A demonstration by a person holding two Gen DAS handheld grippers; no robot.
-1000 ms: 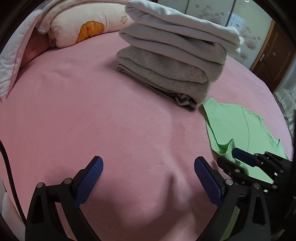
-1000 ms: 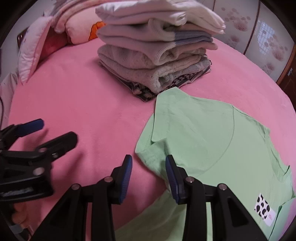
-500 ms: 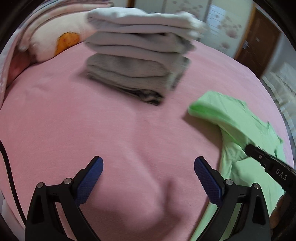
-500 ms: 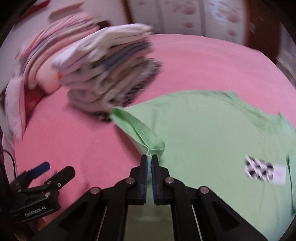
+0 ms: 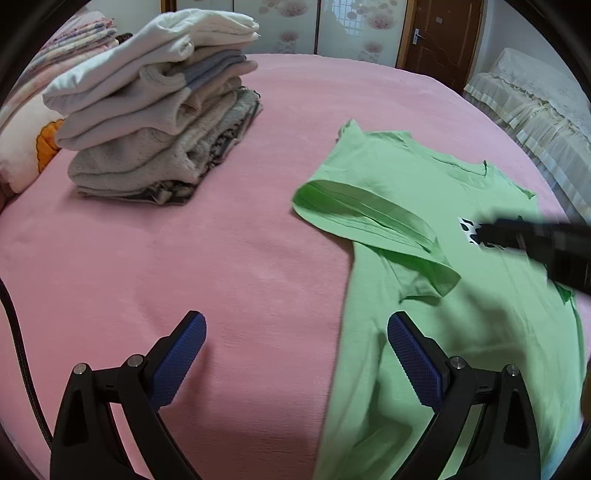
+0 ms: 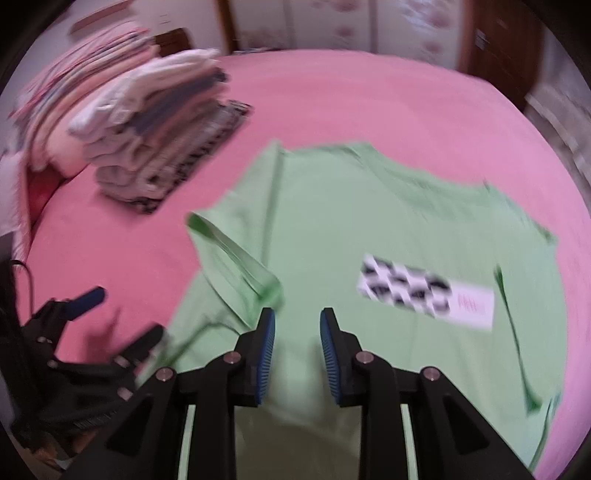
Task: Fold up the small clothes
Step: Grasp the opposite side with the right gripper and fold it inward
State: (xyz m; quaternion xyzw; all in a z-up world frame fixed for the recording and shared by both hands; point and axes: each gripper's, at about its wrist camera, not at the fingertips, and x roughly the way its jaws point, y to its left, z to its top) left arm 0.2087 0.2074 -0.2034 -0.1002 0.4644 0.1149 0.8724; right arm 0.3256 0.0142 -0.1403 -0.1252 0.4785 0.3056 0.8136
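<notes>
A light green T-shirt (image 5: 476, 295) (image 6: 369, 229) with a black-and-white patch lies on the pink bed (image 5: 221, 240). Its left sleeve (image 5: 369, 218) (image 6: 236, 258) is folded in over the body. My left gripper (image 5: 295, 354) stands wide open with nothing between its fingers, its right finger over the shirt's left edge. My right gripper (image 6: 297, 350) hangs over the shirt's middle, its jaws opening with nothing between them. In the left wrist view the right gripper (image 5: 532, 243) shows as a dark blur above the patch.
A tall stack of folded pale clothes (image 5: 159, 122) (image 6: 155, 129) stands at the far left of the bed. Pillows (image 5: 26, 140) lie behind it. A second bed with a lace cover (image 5: 528, 99) and a brown door (image 5: 439, 33) are at the far right.
The right gripper closed on the sleeve's edge, carried it in over the shirt and let go; its jaws have parted. Both grippers moved right across the bed and rolled.
</notes>
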